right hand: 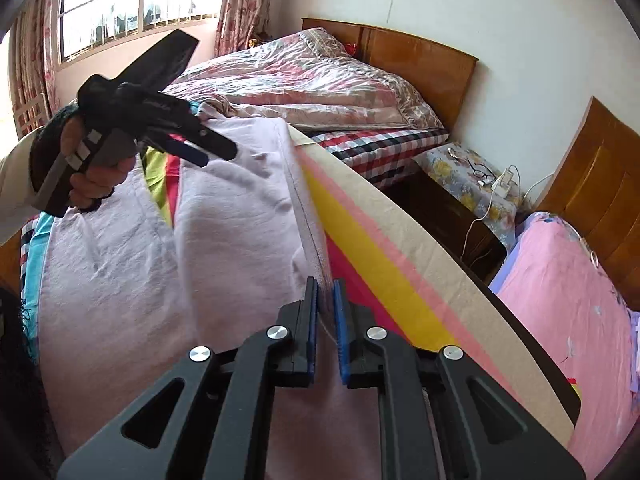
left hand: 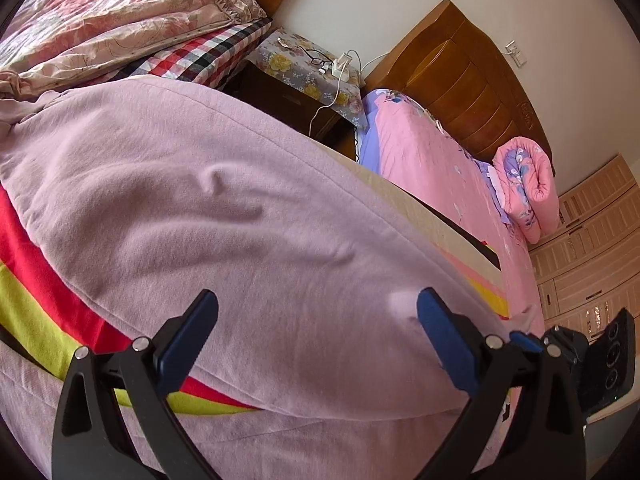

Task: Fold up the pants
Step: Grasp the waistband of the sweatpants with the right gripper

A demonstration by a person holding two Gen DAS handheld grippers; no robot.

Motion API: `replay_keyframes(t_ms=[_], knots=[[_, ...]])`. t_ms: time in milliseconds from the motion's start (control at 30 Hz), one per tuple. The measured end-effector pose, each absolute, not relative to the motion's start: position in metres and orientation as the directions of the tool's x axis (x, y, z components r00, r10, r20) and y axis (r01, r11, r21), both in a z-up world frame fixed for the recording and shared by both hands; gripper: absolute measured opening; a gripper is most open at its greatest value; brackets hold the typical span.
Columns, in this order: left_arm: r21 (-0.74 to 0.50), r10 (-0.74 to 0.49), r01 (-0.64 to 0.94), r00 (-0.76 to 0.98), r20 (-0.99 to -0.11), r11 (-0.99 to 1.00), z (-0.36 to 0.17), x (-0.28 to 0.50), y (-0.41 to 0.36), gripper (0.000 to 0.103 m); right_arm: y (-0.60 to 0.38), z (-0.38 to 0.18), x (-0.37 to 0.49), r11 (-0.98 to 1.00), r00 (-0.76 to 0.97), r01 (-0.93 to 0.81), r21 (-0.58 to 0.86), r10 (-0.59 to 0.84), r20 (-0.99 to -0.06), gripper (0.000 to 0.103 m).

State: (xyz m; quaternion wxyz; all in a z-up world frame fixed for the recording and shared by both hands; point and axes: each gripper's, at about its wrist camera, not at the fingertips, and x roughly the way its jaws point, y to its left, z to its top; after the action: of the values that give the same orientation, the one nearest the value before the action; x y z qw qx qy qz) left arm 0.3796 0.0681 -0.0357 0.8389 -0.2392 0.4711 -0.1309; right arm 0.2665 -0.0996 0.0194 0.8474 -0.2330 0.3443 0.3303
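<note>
Pale lilac pants (left hand: 224,216) lie spread on a striped red, yellow and pink sheet (left hand: 28,296). In the left wrist view my left gripper (left hand: 318,312) is open just above the pants, its blue pads wide apart, holding nothing. In the right wrist view my right gripper (right hand: 326,298) is shut on the raised edge of the pants (right hand: 240,216), cloth pinched between the blue pads. The left gripper (right hand: 200,152) also shows there, over the far end of the pants. The right gripper's body shows at the lower right of the left wrist view (left hand: 560,356).
A bed with a floral quilt (right hand: 304,80) and checked sheet lies behind. A dark nightstand (right hand: 452,208) with glasses and a charger stands between the beds. A pink bed (right hand: 568,300) with wooden headboard lies to the right. The board's beige edge (right hand: 424,240) runs diagonally.
</note>
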Motion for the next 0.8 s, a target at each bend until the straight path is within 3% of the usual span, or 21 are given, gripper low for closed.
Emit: replay_keyframes(t_ms=[133, 200, 267, 300, 333, 500, 567, 600, 800], knots=[[-0.532, -0.454, 0.011, 0.535, -0.712, 0.847, -0.039, 0.329, 0.081, 0.1, -0.073, 0.008, 0.157, 0.71, 0.546, -0.696, -0.108, 0.425, -0.722, 0.002], [-0.527, -0.45, -0.007, 0.511, -0.733, 0.85, -0.055, 0.312, 0.083, 0.1, -0.083, -0.011, 0.134, 0.793, 0.535, -0.609, 0.012, 0.421, -0.732, 0.005], [-0.524, -0.449, -0.029, 0.477, -0.755, 0.851, -0.071, 0.3, 0.084, 0.1, -0.102, -0.02, 0.118, 0.864, 0.564, -0.494, 0.104, 0.409, -0.718, 0.027], [-0.522, -0.45, -0.03, 0.466, -0.762, 0.852, -0.076, 0.297, 0.084, 0.1, -0.116, -0.022, 0.115, 0.891, 0.58, -0.43, 0.145, 0.396, -0.712, 0.066], [-0.514, -0.444, -0.031, 0.461, -0.768, 0.857, -0.079, 0.295, 0.085, 0.1, -0.131, -0.022, 0.113, 0.917, 0.607, -0.356, 0.179, 0.372, -0.702, 0.09], [-0.519, -0.454, 0.003, 0.49, -0.744, 0.855, -0.067, 0.295, 0.079, 0.1, -0.208, 0.002, 0.152, 0.943, 0.677, -0.111, 0.314, 0.303, -0.671, 0.083], [-0.529, -0.467, 0.014, 0.491, -0.735, 0.848, -0.065, 0.296, 0.073, 0.1, -0.226, 0.011, 0.189, 0.929, 0.673, -0.177, 0.324, 0.355, -0.649, 0.083], [-0.53, -0.47, 0.02, 0.489, -0.734, 0.848, -0.064, 0.297, 0.07, 0.1, -0.231, 0.016, 0.211, 0.945, 0.685, -0.213, 0.25, 0.326, -0.651, 0.083], [-0.475, -0.436, 0.051, 0.492, -0.753, 0.878, -0.063, 0.31, 0.049, 0.1, -0.21, -0.012, 0.351, 0.896, 0.537, -0.428, 0.12, 0.359, -0.764, 0.075]])
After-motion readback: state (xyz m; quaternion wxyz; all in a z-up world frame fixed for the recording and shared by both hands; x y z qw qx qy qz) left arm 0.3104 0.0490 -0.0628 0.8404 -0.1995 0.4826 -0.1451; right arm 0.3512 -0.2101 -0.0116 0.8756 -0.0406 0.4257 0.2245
